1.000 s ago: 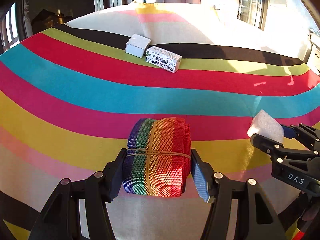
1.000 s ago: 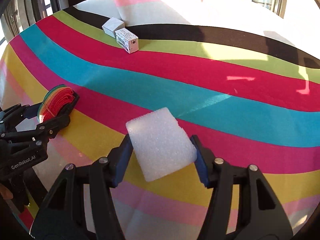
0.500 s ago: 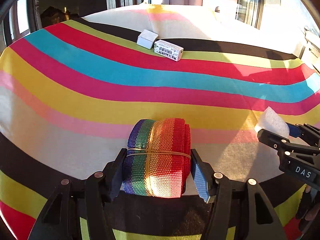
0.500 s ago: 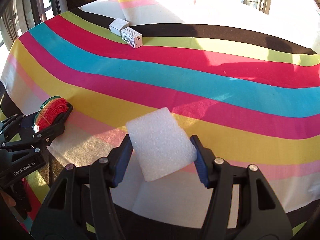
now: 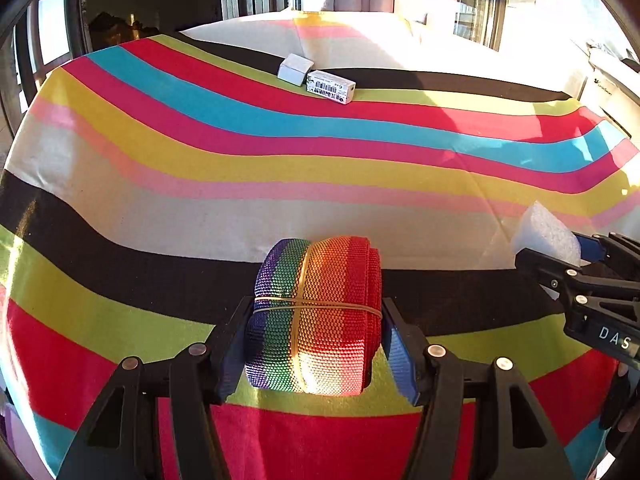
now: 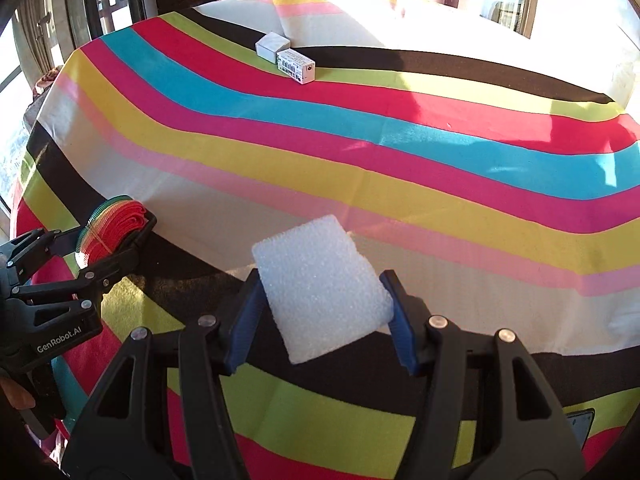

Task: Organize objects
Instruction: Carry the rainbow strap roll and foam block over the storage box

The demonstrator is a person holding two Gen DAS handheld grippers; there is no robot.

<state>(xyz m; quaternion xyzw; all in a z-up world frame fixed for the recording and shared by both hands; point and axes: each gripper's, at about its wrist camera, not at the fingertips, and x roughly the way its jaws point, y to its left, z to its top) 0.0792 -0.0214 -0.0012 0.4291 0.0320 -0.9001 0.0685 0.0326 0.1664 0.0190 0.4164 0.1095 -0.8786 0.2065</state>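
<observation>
My left gripper (image 5: 316, 344) is shut on a rolled rainbow webbing strap (image 5: 316, 312) bound with a rubber band, held above the near part of the striped table. My right gripper (image 6: 322, 312) is shut on a white foam block (image 6: 320, 288), also held above the near edge. The foam block (image 5: 546, 234) and right gripper show at the right of the left wrist view; the strap (image 6: 112, 224) shows at the left of the right wrist view. Two small boxes lie far back: a white box (image 5: 295, 69) and a barcode box (image 5: 331, 87), touching.
A striped cloth (image 5: 200, 152) covers the round table. Windows and dark furniture stand behind it. A white appliance (image 5: 608, 84) sits at the far right edge of the left wrist view.
Both grippers have drawn back and risen from the table centre toward the near edge, each still holding its object. The boxes now look farther away.
</observation>
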